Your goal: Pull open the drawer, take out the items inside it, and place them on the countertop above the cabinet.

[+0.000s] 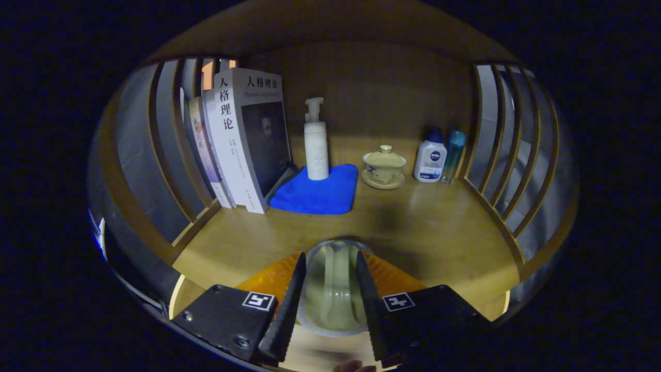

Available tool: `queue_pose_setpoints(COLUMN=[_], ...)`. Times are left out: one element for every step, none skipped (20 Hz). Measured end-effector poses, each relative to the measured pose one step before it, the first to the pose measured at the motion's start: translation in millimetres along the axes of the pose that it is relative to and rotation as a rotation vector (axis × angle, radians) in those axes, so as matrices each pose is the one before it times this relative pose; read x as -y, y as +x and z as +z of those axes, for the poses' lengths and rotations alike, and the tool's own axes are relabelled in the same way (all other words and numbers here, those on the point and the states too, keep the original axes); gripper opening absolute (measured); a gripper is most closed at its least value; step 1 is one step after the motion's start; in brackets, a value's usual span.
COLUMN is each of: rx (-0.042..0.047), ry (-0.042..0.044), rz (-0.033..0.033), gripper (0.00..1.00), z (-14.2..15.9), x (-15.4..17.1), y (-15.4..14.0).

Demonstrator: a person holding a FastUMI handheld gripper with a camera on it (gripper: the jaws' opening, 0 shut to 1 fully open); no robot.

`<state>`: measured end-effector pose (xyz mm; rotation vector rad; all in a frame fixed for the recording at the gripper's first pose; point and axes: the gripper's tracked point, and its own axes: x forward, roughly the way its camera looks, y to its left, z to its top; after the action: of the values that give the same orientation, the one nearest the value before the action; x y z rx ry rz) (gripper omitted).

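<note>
Between your gripper [330, 256] fingers [289, 299] sits a pale cup [333, 294]. One finger lies along each of its flanks and both seem to press on it, so you are pinching it, not standing spread around it. Its long axis appears to run straight forward along the fingers, with the greyish rim rounding off just past the fingertips, toward the blue cloth [317, 191]. Something orange [263, 281] shows behind the fingers on either side of the cup. You cannot tell from here whether it is another item or part of the tool.

What your next move turns on is the gap between that rim and the blue cloth. The bare stretch of countertop [423, 222] lies on the near side of the cloth and runs off to its right, and the cup hangs at the near edge of that stretch, well apart from the cloth itself. You should be able to carry it forward and set it down short of the cloth.

Mind what crowds that landmark. A pump bottle [316, 144] stands on the cloth's far part, and the books [242, 139] lean just to its left, touching its corner. A lidded tea bowl [383, 165] on its saucer sits just to its right. Further right of the cloth, a white bottle [429, 160] and a blue bottle [453, 155] stand side by side. To my eye the safest landing is the open wood near and right of the cloth.
</note>
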<state>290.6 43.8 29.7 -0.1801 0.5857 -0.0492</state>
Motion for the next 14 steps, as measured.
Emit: queue_pose_setpoints(rx=[0.01165, 0.00822, 0.01181, 0.01351, 0.01347, 0.01082, 0.0116, 0.01447, 0.01662, 0.01292, 0.01342, 0.01286, 0.02123, 0.01375], ry=[-0.00619, -0.00641, -0.00261, 0.00175, 0.00372, -0.00065, -0.00241, -0.00231, -0.00173, -0.00275, -0.00214, -0.00534, -0.00706, -0.01406], rz=[-0.00857, -0.00296, 0.00251, 0.00413, 0.00263, 0.00144, -0.00065, -0.00281, 0.0024, 0.00534, 0.00395, -0.00027, -0.00166, -0.00652], gripper=[0.63, 0.63, 0.63, 0.63, 0.63, 0.63, 0.63, 0.63, 0.63, 0.62, 0.63, 0.69, 0.74, 0.8], z=[2.09, 1.69, 2.08, 2.05, 1.17, 0.62, -1.58, -1.24, -2.35, -3.48, -3.42, -4.31, -3.24, -4.5], x=[2.14, 0.43, -0.94, -1.45, -1.13, -1.02, -0.13, -0.05, -1.22, -1.73, -0.74, 0.14, 0.99, 1.56], y=[-1.26, -2.43, -1.89, -3.04, -3.43, -3.97, -5.17, -5.63, -5.96, -6.39, -7.42, -7.07, -7.41, -7.0])
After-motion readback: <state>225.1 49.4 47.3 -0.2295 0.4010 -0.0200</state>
